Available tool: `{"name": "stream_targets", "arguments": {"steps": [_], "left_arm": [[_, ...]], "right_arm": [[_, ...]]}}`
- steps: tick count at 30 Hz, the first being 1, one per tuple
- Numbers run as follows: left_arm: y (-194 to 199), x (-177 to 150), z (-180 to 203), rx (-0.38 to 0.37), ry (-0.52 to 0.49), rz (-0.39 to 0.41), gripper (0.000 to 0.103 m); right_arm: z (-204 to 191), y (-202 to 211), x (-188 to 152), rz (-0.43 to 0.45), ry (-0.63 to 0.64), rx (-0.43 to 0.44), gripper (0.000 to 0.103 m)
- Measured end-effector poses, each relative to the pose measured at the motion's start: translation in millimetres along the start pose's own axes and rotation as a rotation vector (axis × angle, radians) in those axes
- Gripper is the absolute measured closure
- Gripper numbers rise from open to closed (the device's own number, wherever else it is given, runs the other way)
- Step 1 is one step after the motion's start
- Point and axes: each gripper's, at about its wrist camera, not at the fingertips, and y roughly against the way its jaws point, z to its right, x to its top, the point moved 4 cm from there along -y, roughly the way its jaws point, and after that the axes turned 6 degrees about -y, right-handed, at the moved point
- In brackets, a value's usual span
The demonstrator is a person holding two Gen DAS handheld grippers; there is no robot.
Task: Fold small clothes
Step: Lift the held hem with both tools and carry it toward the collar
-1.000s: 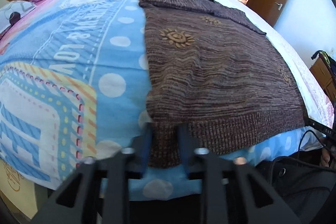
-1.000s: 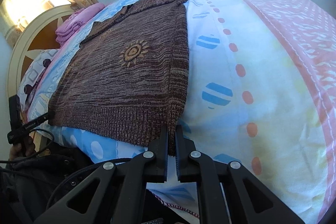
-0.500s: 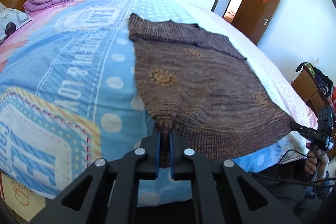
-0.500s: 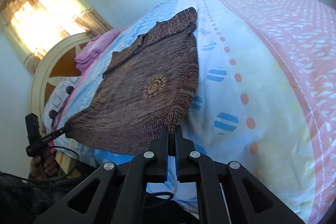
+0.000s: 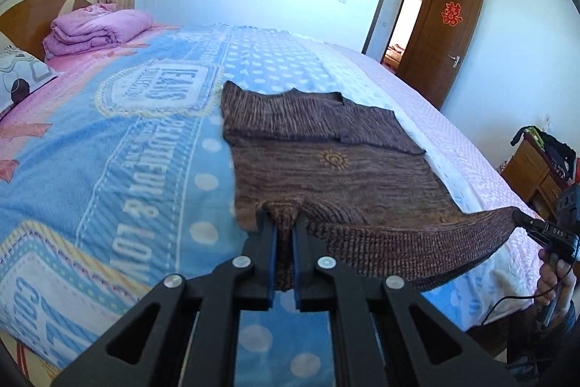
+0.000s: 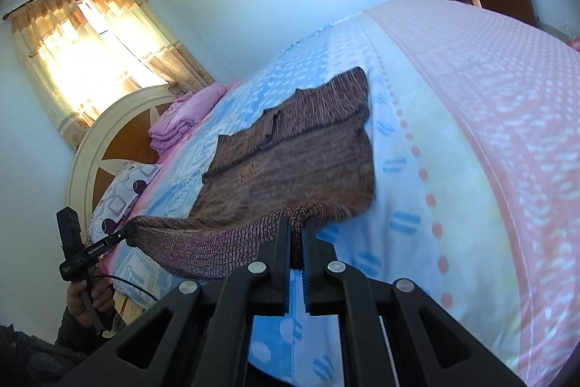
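Left wrist: hand-held gripper [image 5: 284, 234] clamping sweater [image 5: 337, 165] hem.

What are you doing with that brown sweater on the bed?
A person is folding the brown sweater on the bed. The left gripper pinches one corner of the ribbed bottom hem and the right gripper pinches the other. The hem hangs lifted between them, off the bed, while the collar end lies flat on the blue bedspread. The sleeves look already folded across the top. A folded purple blanket sits by the headboard.
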Motion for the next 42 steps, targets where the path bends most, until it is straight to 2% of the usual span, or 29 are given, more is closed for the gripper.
{"name": "stream_targets", "arguments": {"steps": [16, 25, 35, 42], "left_arm": [[-33, 68, -29, 0.014, 0.07, 0.076, 0.096], [-61, 107, -34, 0.028, 0.076, 0.098, 0.096], [-106, 144, -41, 0.064, 0.066, 0.074, 0.096], [-149, 173, -48, 0.095, 0.054, 0.067, 0.096]], "right_arm": [[-29, -41, 82, 0.065, 0.041, 0.035, 0.099], [-26, -76, 121, 0.071, 0.047, 0.007, 0.099], [-23, -113, 162, 0.09, 0.048, -0.024, 0.099], [-13, -157, 196, 0.077, 0.037, -0.065, 0.099]]}}
